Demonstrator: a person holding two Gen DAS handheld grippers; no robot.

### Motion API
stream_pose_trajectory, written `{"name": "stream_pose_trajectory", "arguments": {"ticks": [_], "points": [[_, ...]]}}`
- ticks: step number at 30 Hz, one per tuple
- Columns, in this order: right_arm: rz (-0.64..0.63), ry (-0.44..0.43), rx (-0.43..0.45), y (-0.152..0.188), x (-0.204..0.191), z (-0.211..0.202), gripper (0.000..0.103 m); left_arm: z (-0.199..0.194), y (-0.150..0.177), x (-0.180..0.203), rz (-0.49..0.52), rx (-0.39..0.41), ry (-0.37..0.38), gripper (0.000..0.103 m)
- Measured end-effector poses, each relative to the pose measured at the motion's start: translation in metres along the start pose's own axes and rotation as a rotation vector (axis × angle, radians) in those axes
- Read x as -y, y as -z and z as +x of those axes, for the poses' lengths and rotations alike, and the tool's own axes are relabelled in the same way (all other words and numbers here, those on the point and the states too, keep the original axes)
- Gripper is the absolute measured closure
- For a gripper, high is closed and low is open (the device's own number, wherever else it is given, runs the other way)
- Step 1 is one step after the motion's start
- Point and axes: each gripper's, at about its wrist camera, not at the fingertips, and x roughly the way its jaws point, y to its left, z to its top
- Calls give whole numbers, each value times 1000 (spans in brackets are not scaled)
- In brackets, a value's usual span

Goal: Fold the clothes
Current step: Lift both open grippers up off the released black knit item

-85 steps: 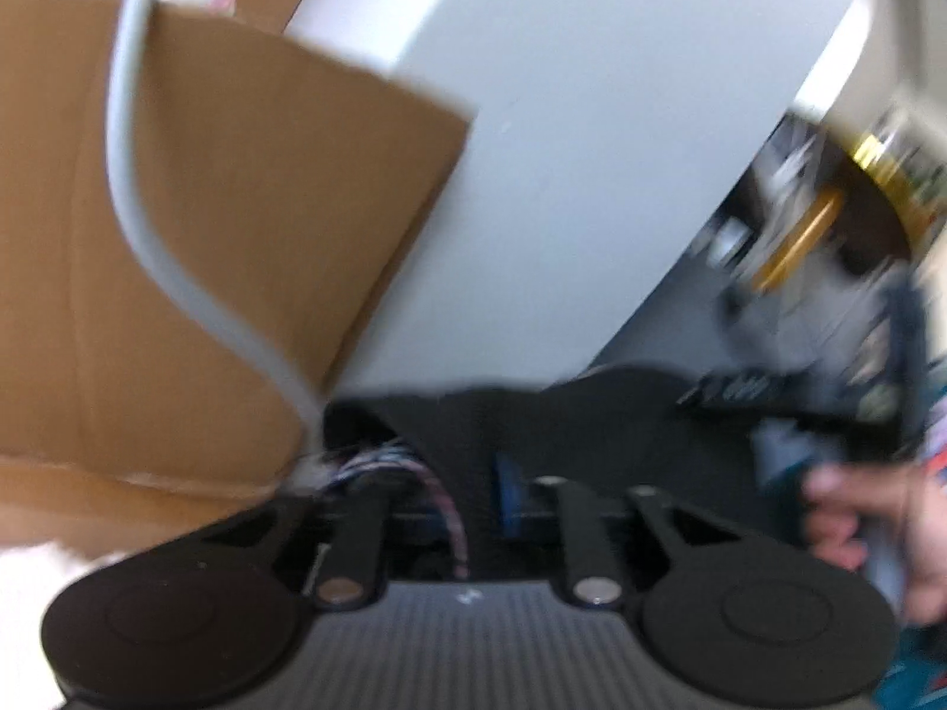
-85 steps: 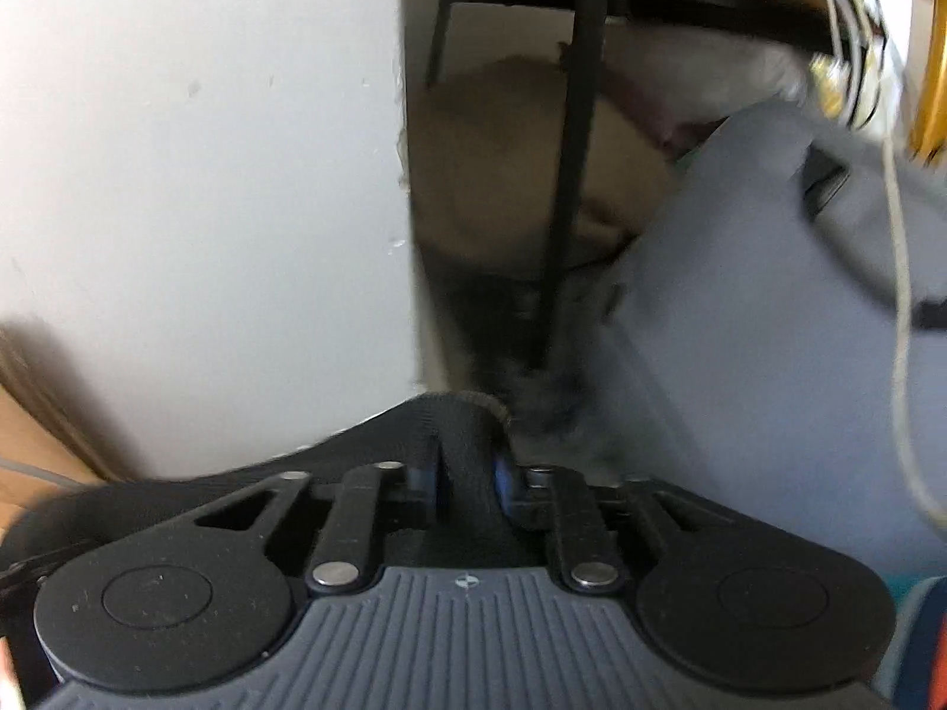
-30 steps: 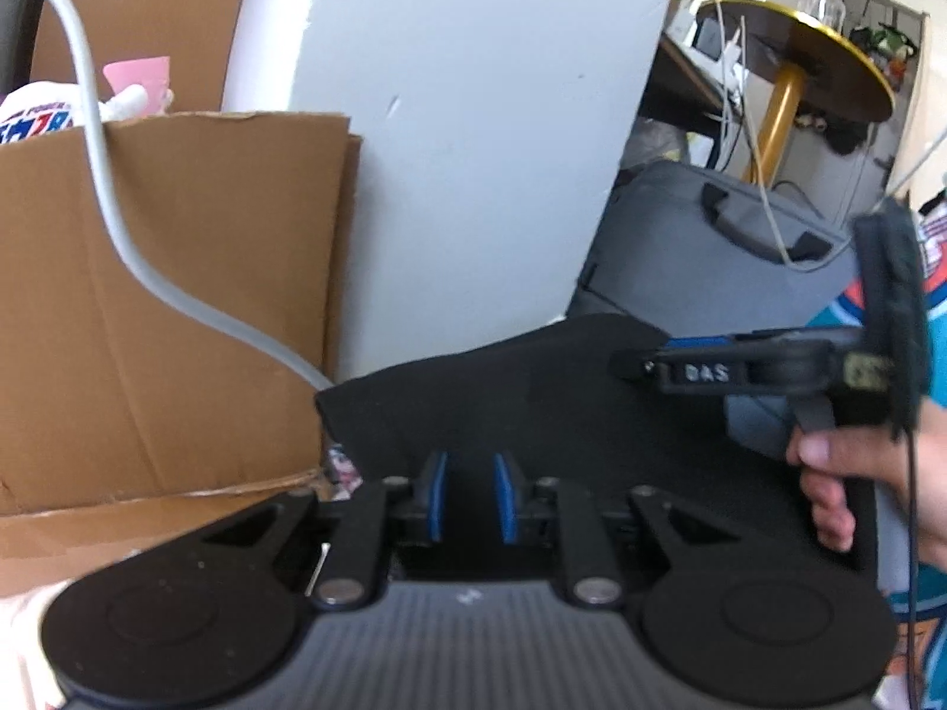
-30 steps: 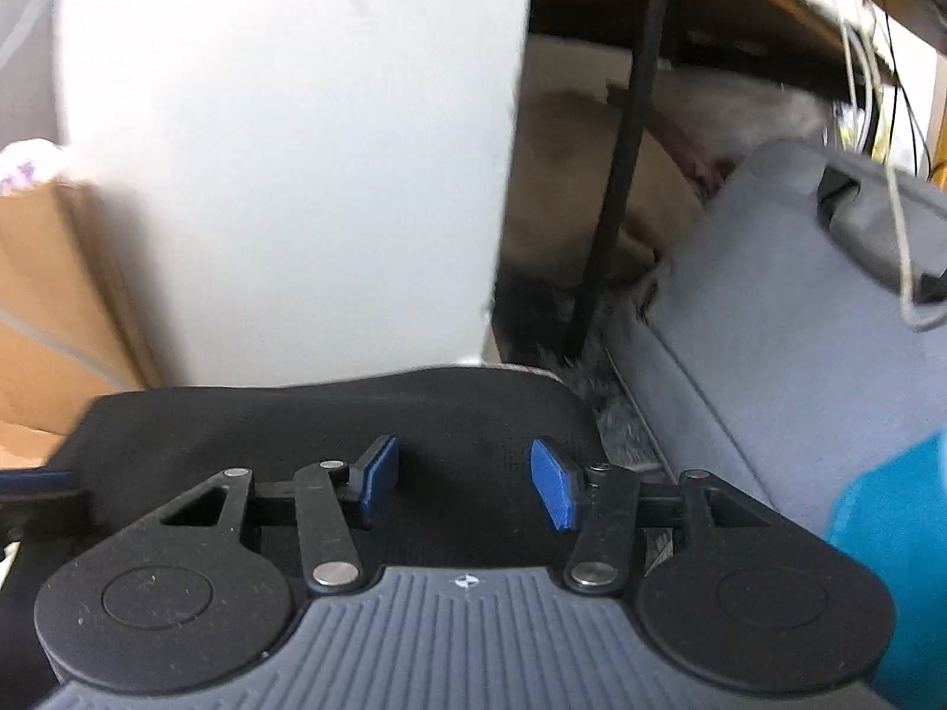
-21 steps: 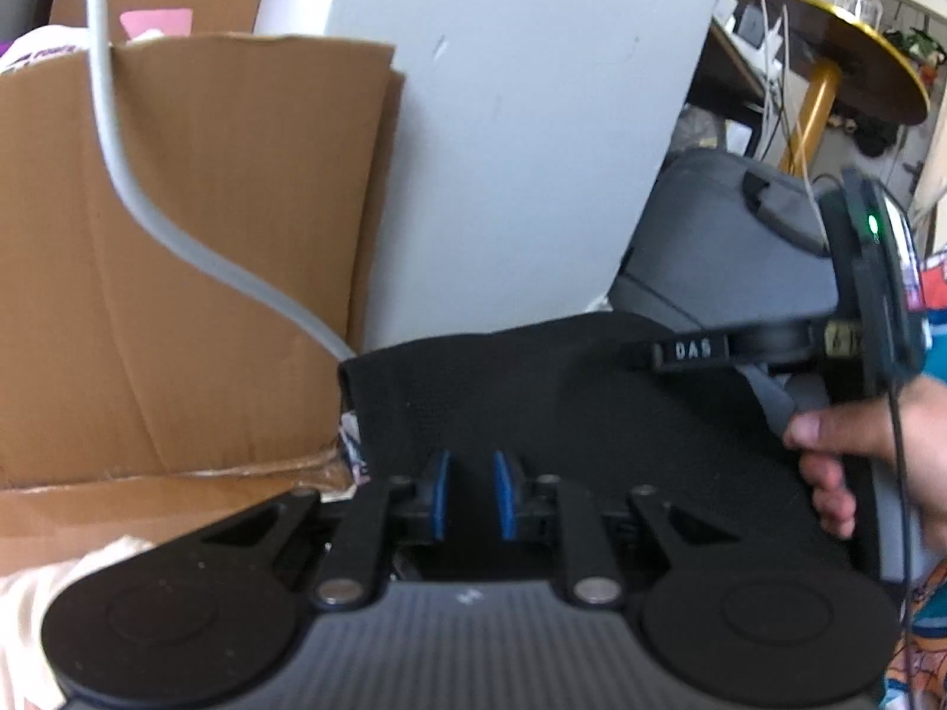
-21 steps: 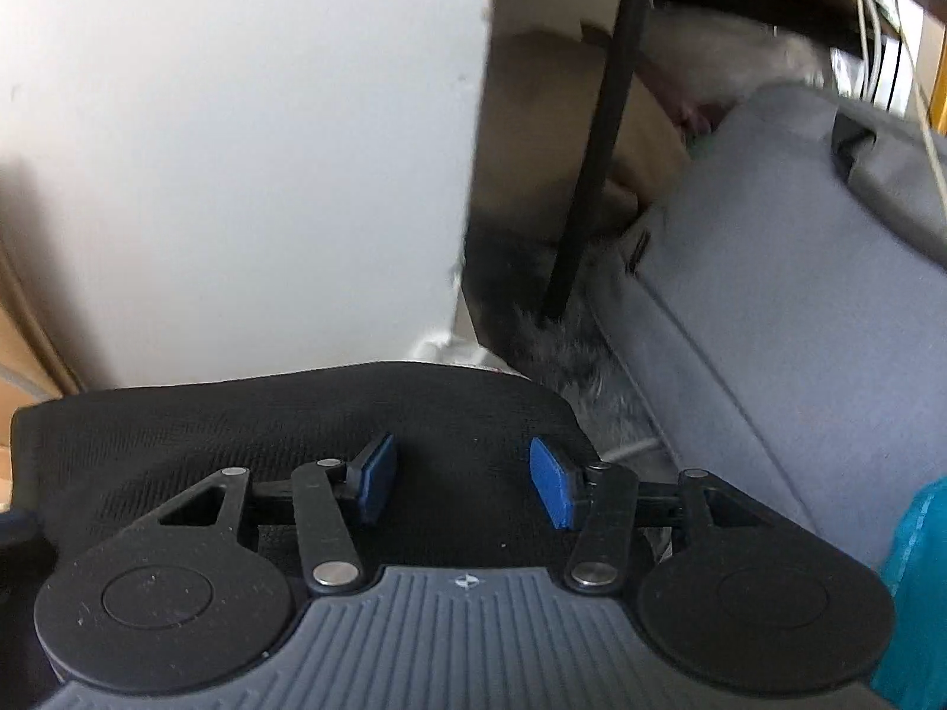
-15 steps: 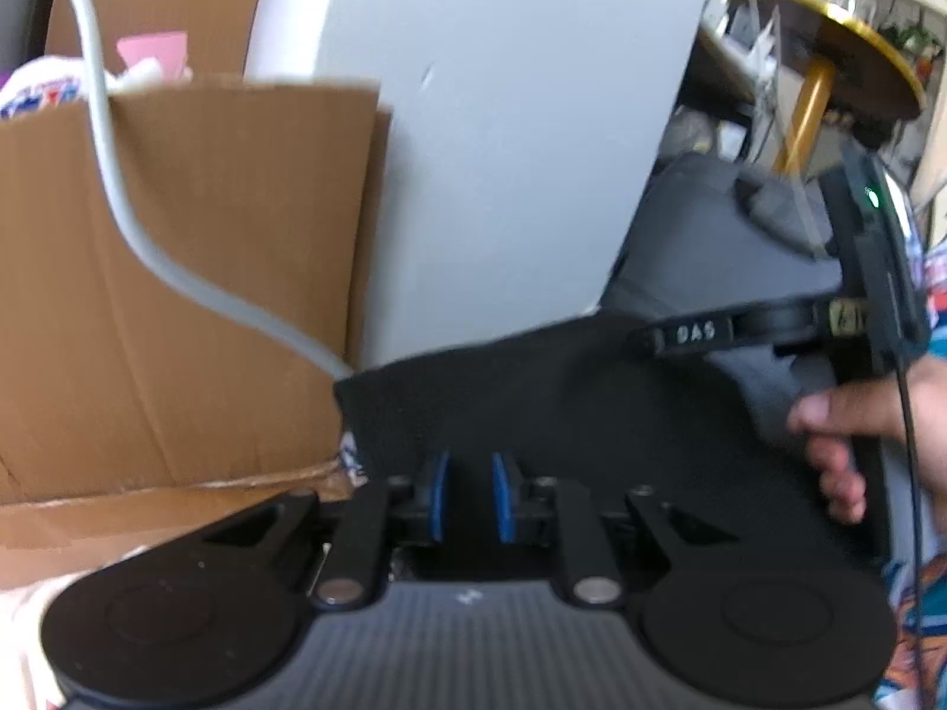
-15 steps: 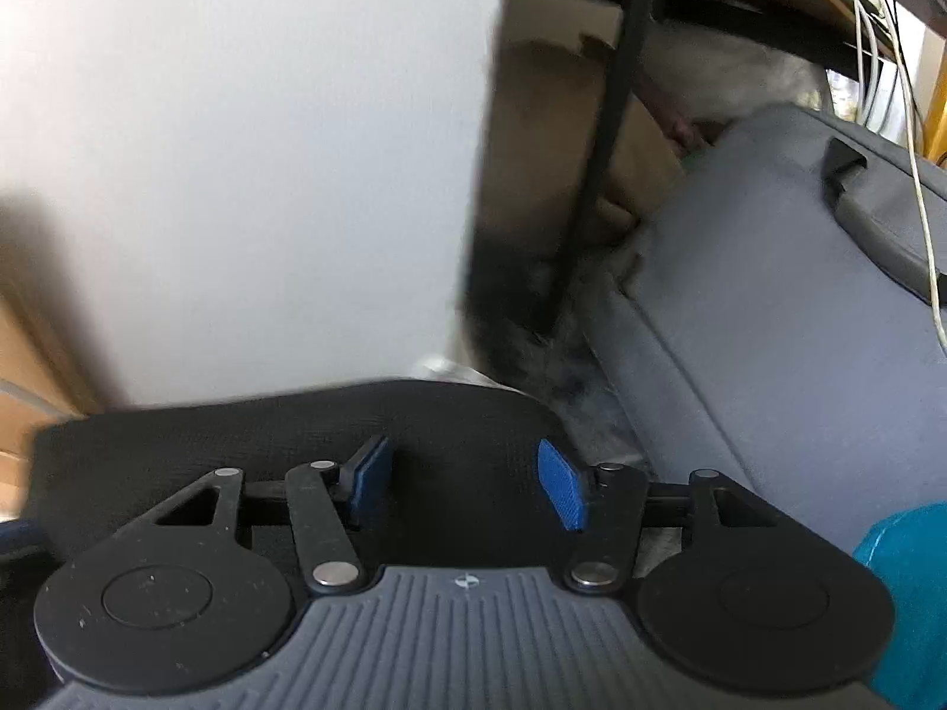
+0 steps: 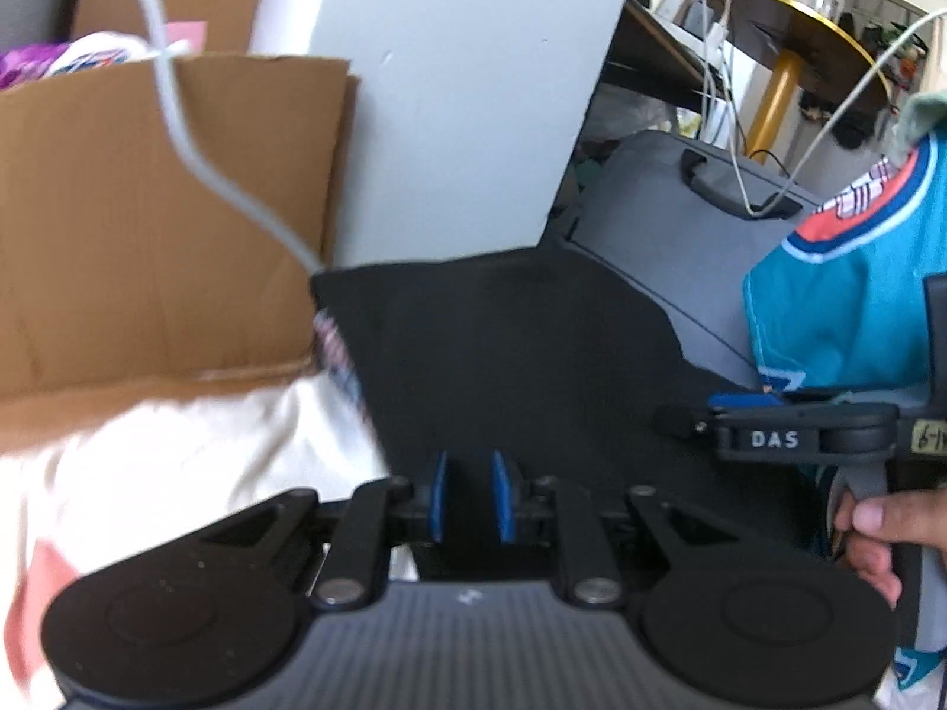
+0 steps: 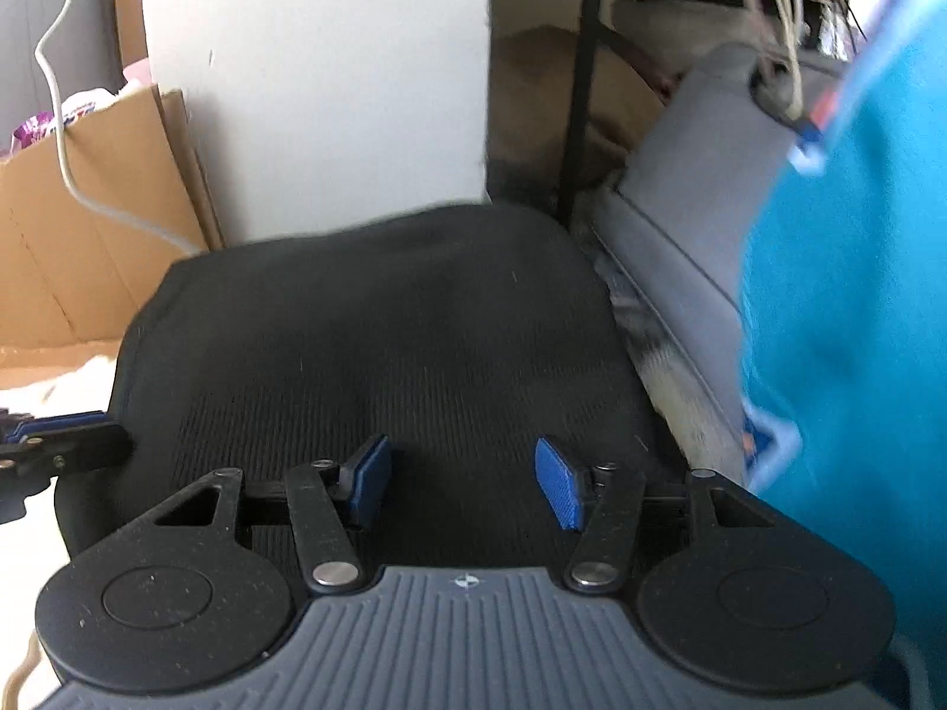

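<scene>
My left tongs (image 9: 467, 497) now stand with a narrow gap between the blue pads and nothing between them; 2.8 seconds ago they were pinched on the black fabric. My right tongs (image 10: 461, 488) are spread wide and empty, where back then they too were clamped on that cloth. The black garment (image 10: 379, 343) lies flat and spread in front of both tongs, its far edge near the white wall panel (image 10: 319, 89). In the left view my right hand (image 9: 876, 538) grips the handle of the other tool, lower and nearer than half a second ago.

A teal jersey (image 9: 840, 302) with an orange and white collar band has come into the right of both views (it was only a sliver before). The garment rests partly on white bedding (image 9: 177, 449); what lies under the rest I cannot tell. Behind stands a grey suitcase (image 9: 669, 219) with a black handle, and a round gold-rimmed table (image 9: 787, 29) farther back.

A cardboard box (image 9: 148, 207) sits left of the wall panel, holding printed packets I cannot read, with a white cable (image 9: 195, 136) trailing across its front.
</scene>
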Motion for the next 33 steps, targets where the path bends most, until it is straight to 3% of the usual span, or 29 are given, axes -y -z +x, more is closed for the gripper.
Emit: {"name": "stream_pose_trajectory", "arguments": {"ticks": [7,11,15,18,26,33], "points": [[-2,40,-45,20,4,-22,45,-28,22,-8,-41,-63,-37,84],[14,57,-87,24,5,-39,43,-53,20,-13,15,-104,-44,71],[35,36,-101,24,1,-60,41,-88,18,-18,43,-152,-45,69],[65,31,-102,24,-2,-76,40,-115,12,-19,73,-162,-61,59],[87,6,-89,19,-24,-121,19,-165,-9,-18,34,-151,-78,42],[88,-29,-65,22,-36,-168,14,-216,-22,-4,46,-142,-58,30]]}}
